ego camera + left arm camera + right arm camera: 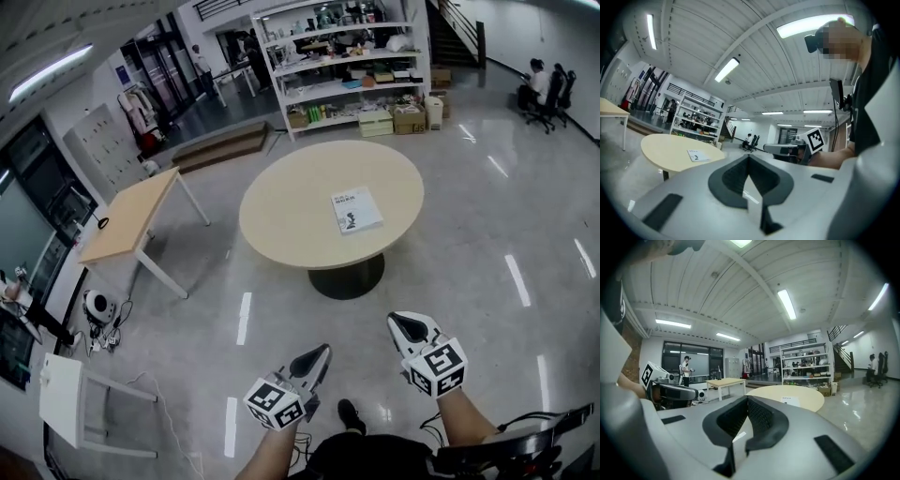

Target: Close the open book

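Observation:
A white book point(356, 209) lies flat on the right half of a round beige table point(281, 216), with its cover showing. Both grippers are held low over the floor, well short of the table. My left gripper point(325, 350) is shut and holds nothing. My right gripper point(396, 321) is also shut and holds nothing. In the left gripper view the book point(697, 156) lies far ahead on the table point(661, 143), beyond the closed tips point(749, 156). The right gripper view shows the book point(790, 401) on the table's near part point(811, 397), past its tips point(747, 397).
A rectangular wooden table point(127, 217) stands at the left, with a small white table point(70, 398) nearer. White shelves point(347, 66) with boxes fill the back. People sit on office chairs point(542, 92) at the far right. The shiny floor point(487, 234) surrounds the round table.

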